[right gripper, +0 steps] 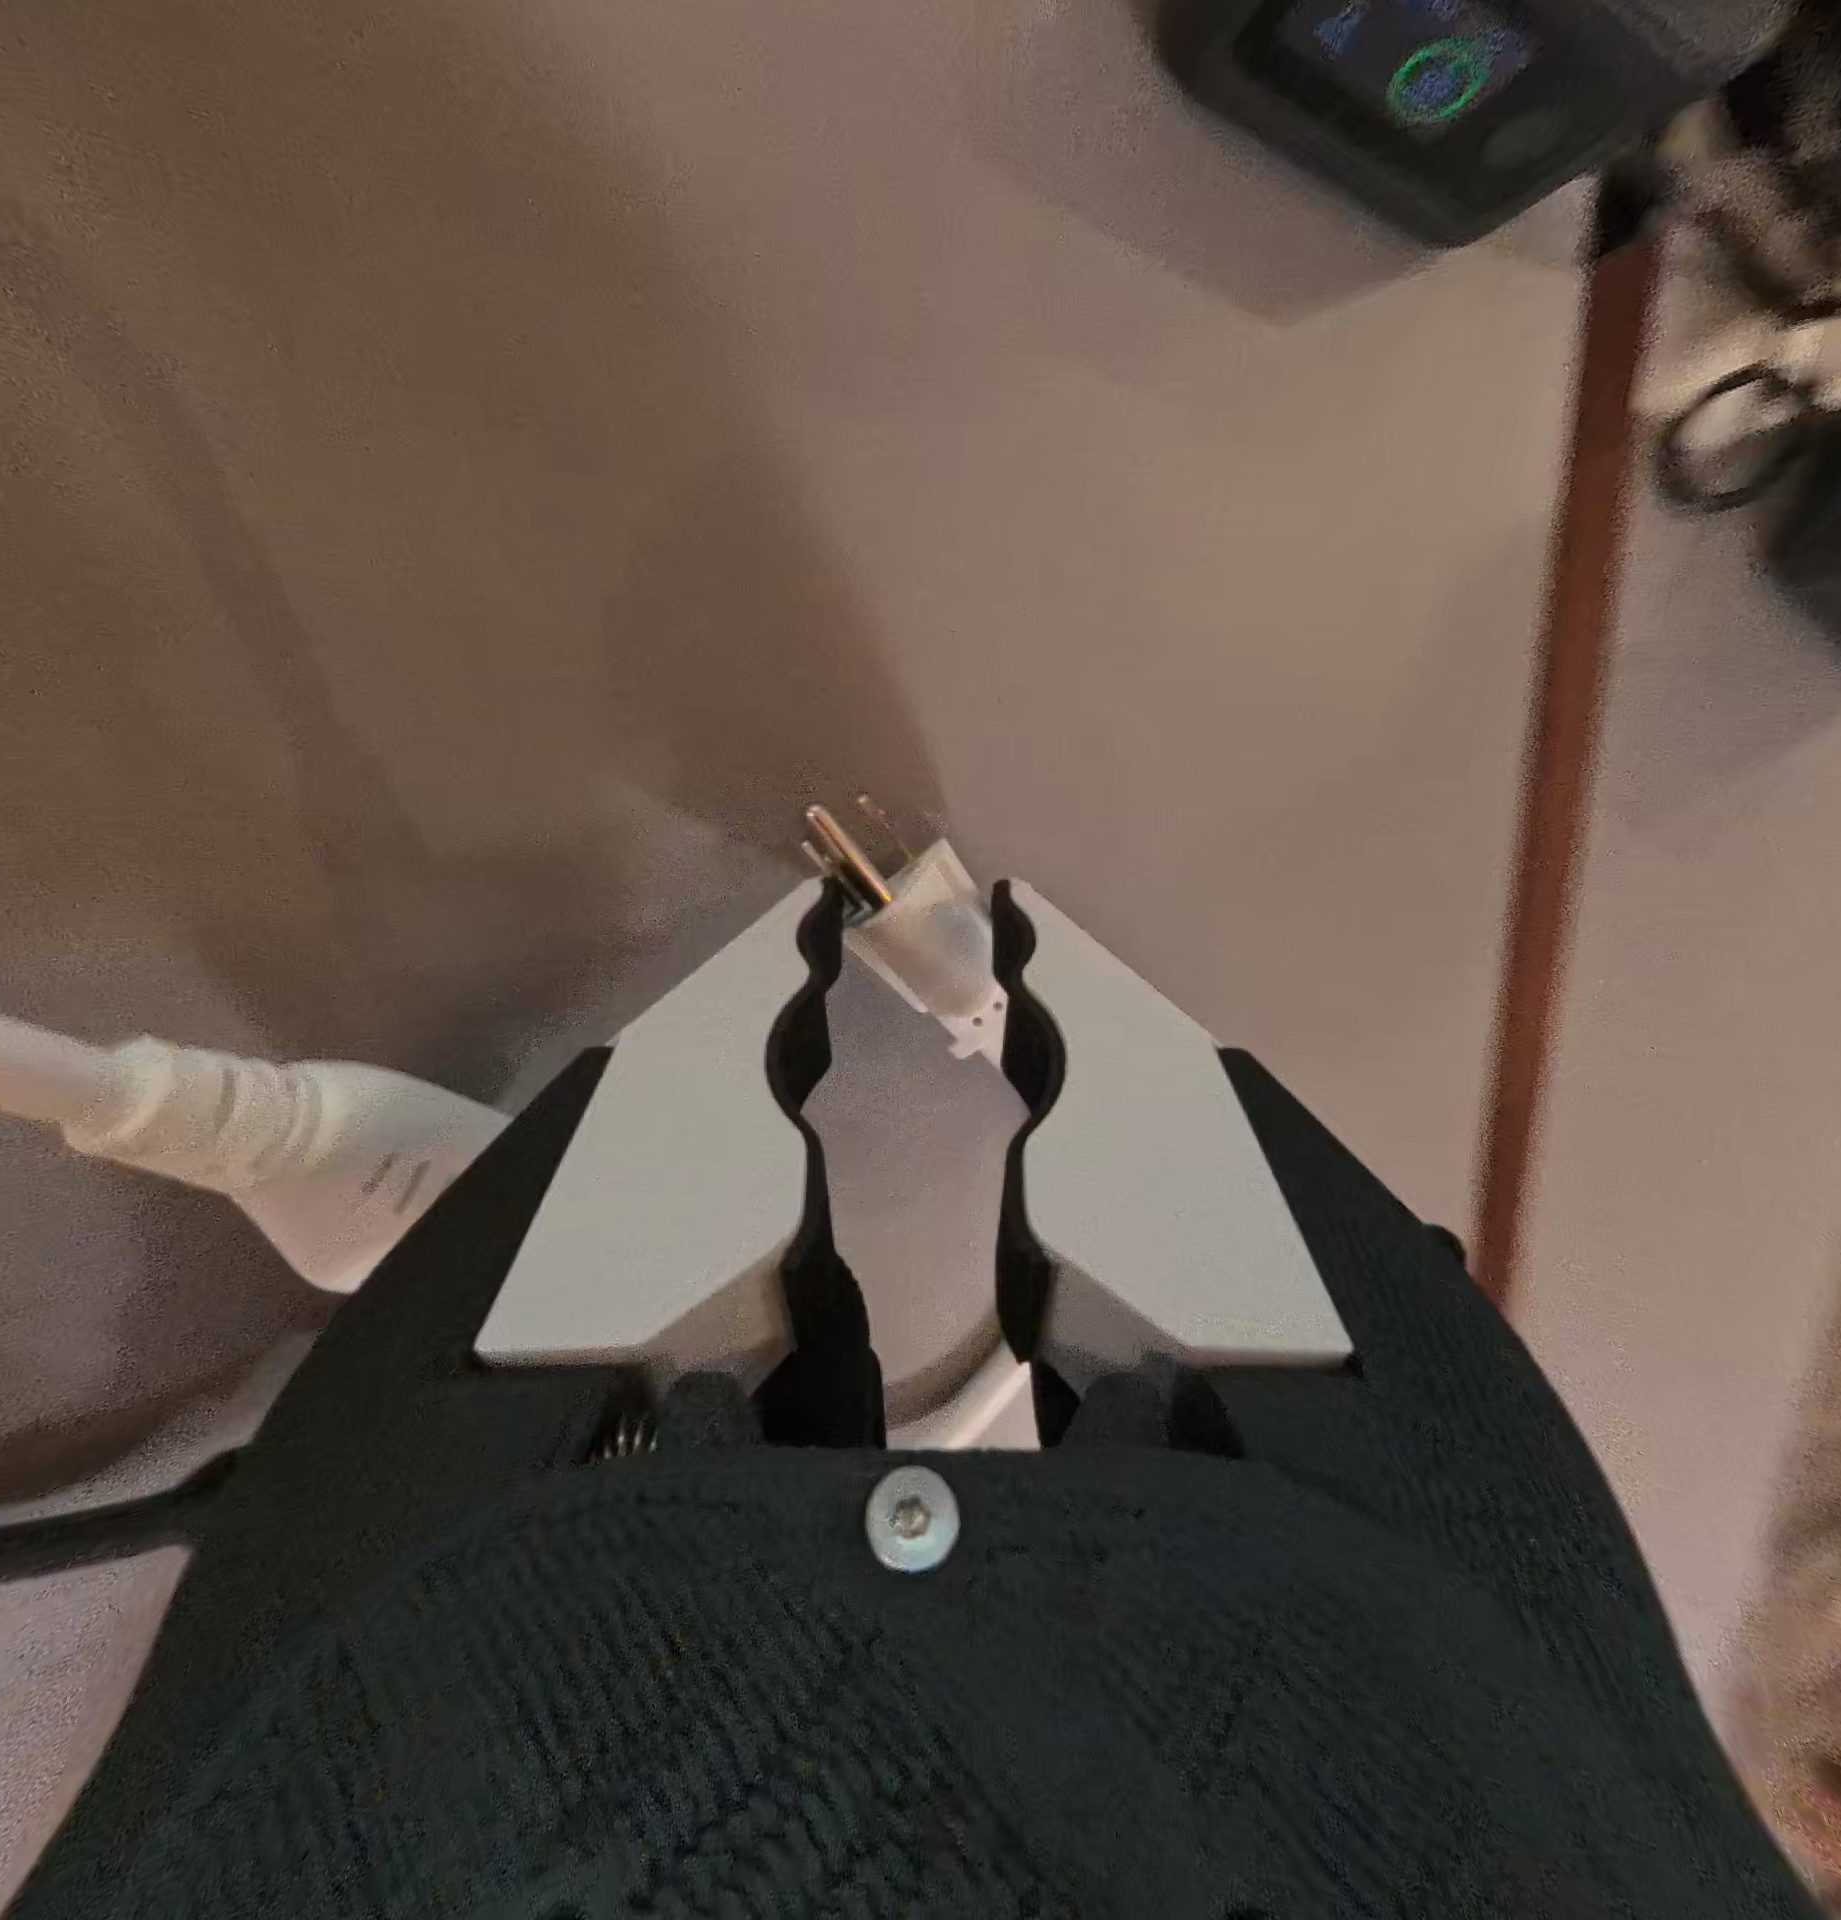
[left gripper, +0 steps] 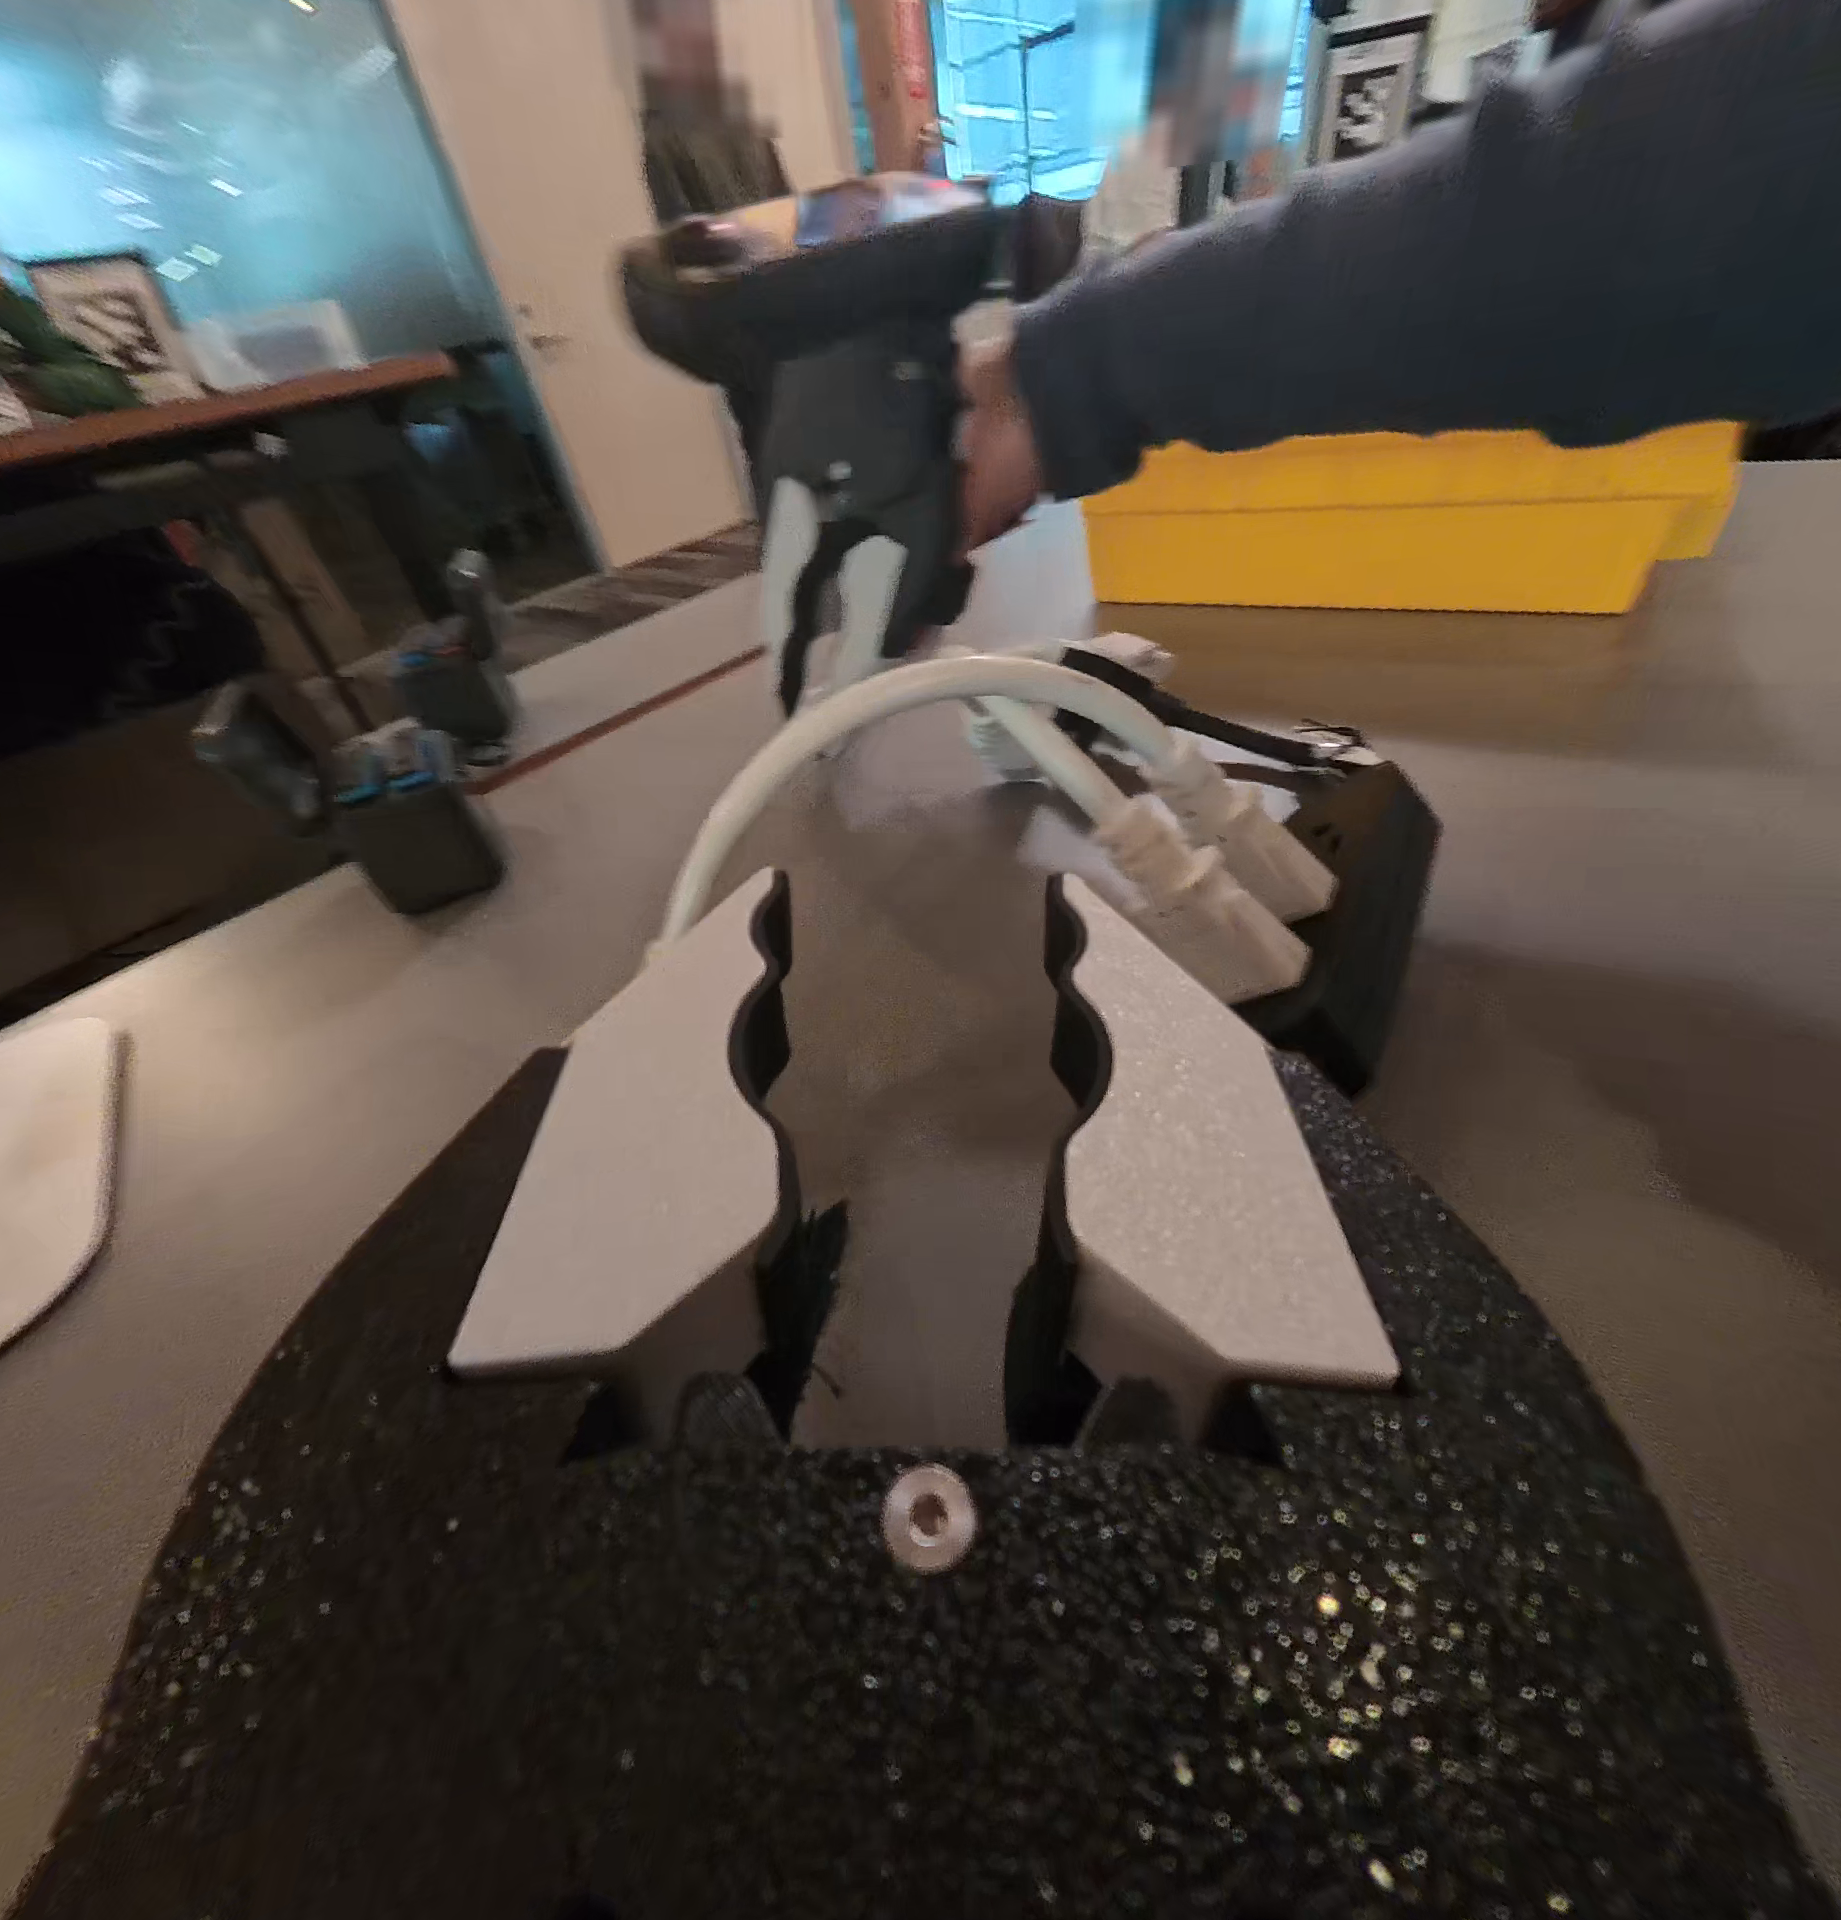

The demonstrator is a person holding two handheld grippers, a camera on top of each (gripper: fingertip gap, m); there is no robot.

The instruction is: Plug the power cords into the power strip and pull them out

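Observation:
In the left wrist view, a black power strip (left gripper: pixel 1363 883) lies on the grey table to the right, with two white plugs (left gripper: pixel 1228 894) seated in it. A white cord (left gripper: pixel 843 727) arches up from them toward my left fingers. My left gripper (left gripper: pixel 921 914) is open and empty, just short of the strip. My right gripper (left gripper: pixel 828 644) hangs fingers-down beyond the cord, held by a hand in a dark sleeve. In the right wrist view my right gripper (right gripper: pixel 914 904) is shut on a white plug (right gripper: pixel 937 956) above the table, its metal prongs (right gripper: pixel 843 852) bare and pointing away.
A yellow bin (left gripper: pixel 1394 530) stands behind the strip. Black holders with small items (left gripper: pixel 417 831) sit near the table's left edge, and a pale board (left gripper: pixel 22 1174) lies at the left. Another white plug and cord (right gripper: pixel 251 1132) lies left of my right fingers.

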